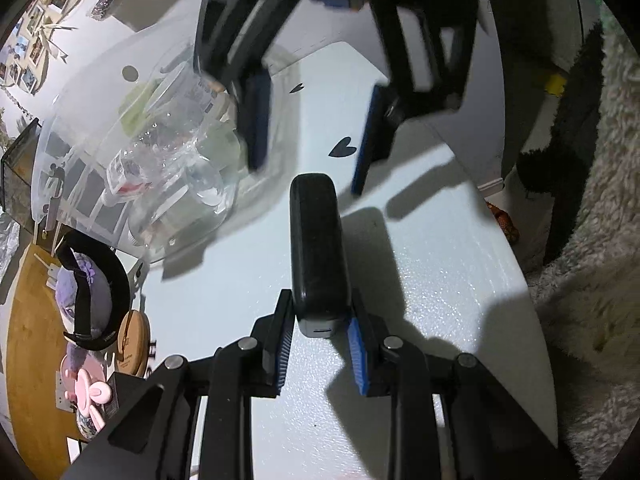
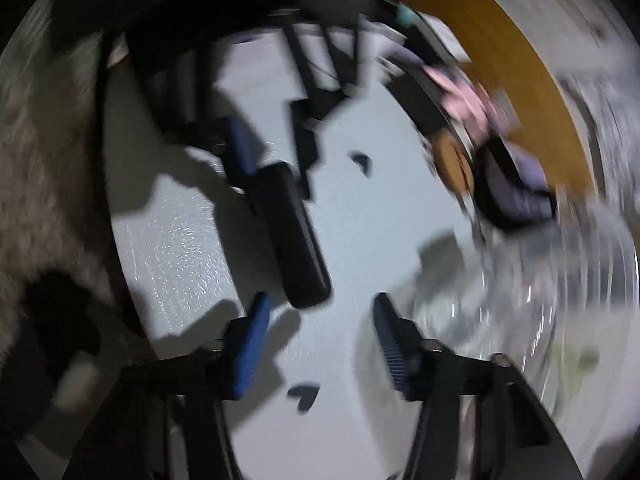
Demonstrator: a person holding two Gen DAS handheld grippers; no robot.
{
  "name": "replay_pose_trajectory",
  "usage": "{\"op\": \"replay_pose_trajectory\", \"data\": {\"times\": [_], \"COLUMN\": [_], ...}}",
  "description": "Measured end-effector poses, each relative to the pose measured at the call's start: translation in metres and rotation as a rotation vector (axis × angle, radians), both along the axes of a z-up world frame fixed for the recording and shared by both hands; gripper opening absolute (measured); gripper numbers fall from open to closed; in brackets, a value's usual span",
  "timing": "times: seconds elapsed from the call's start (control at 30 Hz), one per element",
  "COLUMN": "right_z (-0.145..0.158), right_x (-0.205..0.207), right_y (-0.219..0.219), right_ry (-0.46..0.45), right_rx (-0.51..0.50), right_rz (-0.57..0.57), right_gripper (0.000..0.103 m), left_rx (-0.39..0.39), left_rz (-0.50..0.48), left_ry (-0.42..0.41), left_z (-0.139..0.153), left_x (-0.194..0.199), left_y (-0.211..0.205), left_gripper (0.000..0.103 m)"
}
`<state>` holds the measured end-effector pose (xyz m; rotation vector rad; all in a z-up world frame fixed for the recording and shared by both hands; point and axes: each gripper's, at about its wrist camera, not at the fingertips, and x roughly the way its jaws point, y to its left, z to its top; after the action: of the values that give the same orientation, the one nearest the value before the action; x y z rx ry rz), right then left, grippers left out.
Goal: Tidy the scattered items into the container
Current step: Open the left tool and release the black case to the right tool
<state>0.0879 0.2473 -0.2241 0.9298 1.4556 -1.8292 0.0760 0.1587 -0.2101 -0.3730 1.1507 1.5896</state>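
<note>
My left gripper (image 1: 318,322) is shut on the near end of a long black case (image 1: 318,240), held over the white table (image 1: 440,280). The case also shows in the blurred right wrist view (image 2: 292,236), with the left gripper's blue pads (image 2: 240,144) at its far end. My right gripper (image 2: 320,340) is open and empty, just short of the case's free end; it also shows in the left wrist view (image 1: 312,132). The clear plastic container (image 1: 80,128) stands at the left, holding clear bottles and packets (image 1: 168,160).
A wooden surface (image 1: 28,320) lies left with a purple plush in a black band (image 1: 88,300), a round wooden lid (image 1: 134,344) and pink items (image 1: 88,388). Fluffy rug (image 1: 592,280) lies beyond the table's right edge. Black heart stickers (image 1: 342,148) mark the table.
</note>
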Motion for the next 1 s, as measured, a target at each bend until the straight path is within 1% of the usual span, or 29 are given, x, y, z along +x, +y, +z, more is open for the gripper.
{"op": "replay_pose_trajectory", "data": {"times": [0.1,0.17,0.2,0.23,0.4,0.43,0.5,0.57,0.67,0.73,0.77,0.83,0.87,0.9,1.0], "right_z": [-0.012,-0.015,-0.014,-0.014,-0.013,-0.012,-0.006,0.015,0.052,0.085,0.102,0.137,0.155,0.172,0.208], "right_x": [-0.004,-0.006,-0.006,-0.007,-0.01,-0.01,-0.01,-0.011,-0.016,-0.019,-0.02,-0.022,-0.023,-0.024,-0.033], "right_y": [-0.002,-0.001,-0.001,-0.002,-0.009,-0.012,-0.017,-0.02,-0.025,-0.027,-0.028,-0.027,-0.025,-0.023,-0.008], "right_ry": [0.0,-0.004,-0.003,-0.006,-0.047,-0.057,-0.067,-0.03,0.053,0.125,0.162,0.25,0.295,0.339,0.45], "right_rx": [0.038,0.037,0.031,0.026,0.028,0.027,0.026,0.034,0.06,0.083,0.095,0.118,0.126,0.134,0.172], "right_rz": [0.092,0.124,0.131,0.13,0.088,0.071,0.041,0.026,0.015,0.004,-0.004,-0.026,-0.043,-0.059,-0.102], "right_gripper": [0.039,0.032,0.031,0.028,0.027,0.027,0.026,0.026,0.026,0.026,0.026,0.026,0.026,0.026,0.026], "left_rx": [-0.004,-0.004,-0.004,-0.004,-0.012,-0.015,-0.01,-0.004,0.019,0.043,0.062,0.091,0.107,0.117,0.148], "left_rz": [-0.013,-0.017,-0.017,-0.016,-0.016,-0.023,-0.042,-0.061,-0.091,-0.116,-0.131,-0.154,-0.173,-0.186,-0.229], "left_ry": [-0.001,-0.008,-0.012,-0.015,-0.058,-0.059,-0.035,-0.008,0.078,0.154,0.201,0.274,0.32,0.352,0.461], "left_z": [0.0,0.0,0.001,0.001,0.007,0.01,0.026,0.043,0.083,0.111,0.132,0.163,0.185,0.201,0.246], "left_x": [-0.002,-0.004,-0.005,-0.006,-0.012,-0.012,-0.015,-0.018,-0.025,-0.029,-0.031,-0.035,-0.038,-0.04,-0.05], "left_y": [0.001,0.002,0.002,0.003,0.004,0.004,0.001,-0.001,-0.005,-0.006,-0.006,-0.005,-0.002,0.001,0.018], "left_gripper": [0.025,0.025,0.025,0.025,0.025,0.025,0.025,0.025,0.025,0.025,0.025,0.025,0.025,0.025,0.025]}}
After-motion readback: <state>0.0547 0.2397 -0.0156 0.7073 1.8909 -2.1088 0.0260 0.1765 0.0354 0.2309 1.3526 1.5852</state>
